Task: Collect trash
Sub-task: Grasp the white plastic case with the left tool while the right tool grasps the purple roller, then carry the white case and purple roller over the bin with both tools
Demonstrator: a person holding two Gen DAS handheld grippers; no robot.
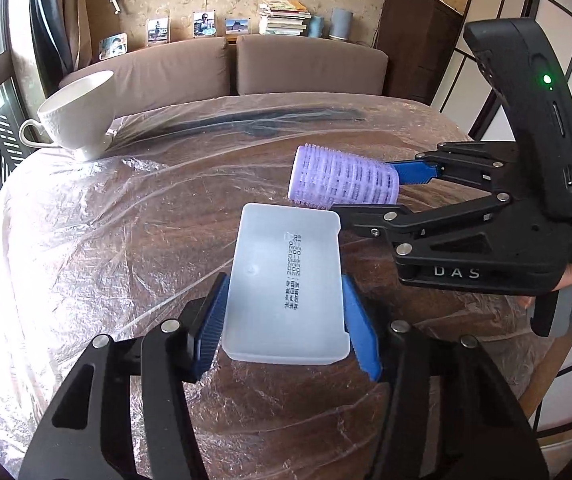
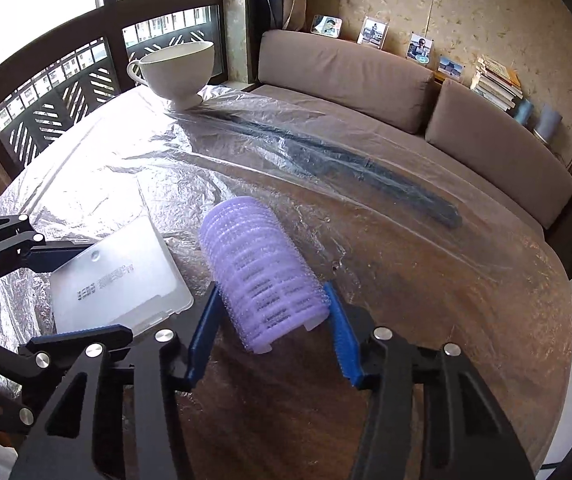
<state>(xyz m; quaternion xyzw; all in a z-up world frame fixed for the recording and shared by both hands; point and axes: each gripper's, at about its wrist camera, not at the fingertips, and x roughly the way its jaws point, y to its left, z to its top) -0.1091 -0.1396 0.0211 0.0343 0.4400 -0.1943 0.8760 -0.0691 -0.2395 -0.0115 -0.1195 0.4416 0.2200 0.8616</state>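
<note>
Two items are pinched near the white cup (image 1: pixel 76 114): a translucent plastic lid (image 1: pixel 286 288) by the left gripper (image 1: pixel 286 316), a purple hair roller (image 2: pixel 264 276) by the right gripper (image 2: pixel 272 332).

We read "DAS" in pale letters on the black body of the right gripper (image 1: pixel 369 190). On the translucent white plastic lid (image 1: pixel 286 284) we see black printed date codes, "2025-02-20" and "2029-02-19", beside characters too small to read.

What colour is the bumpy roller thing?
Light purple. The hair roller shows best in the right wrist view.
</note>
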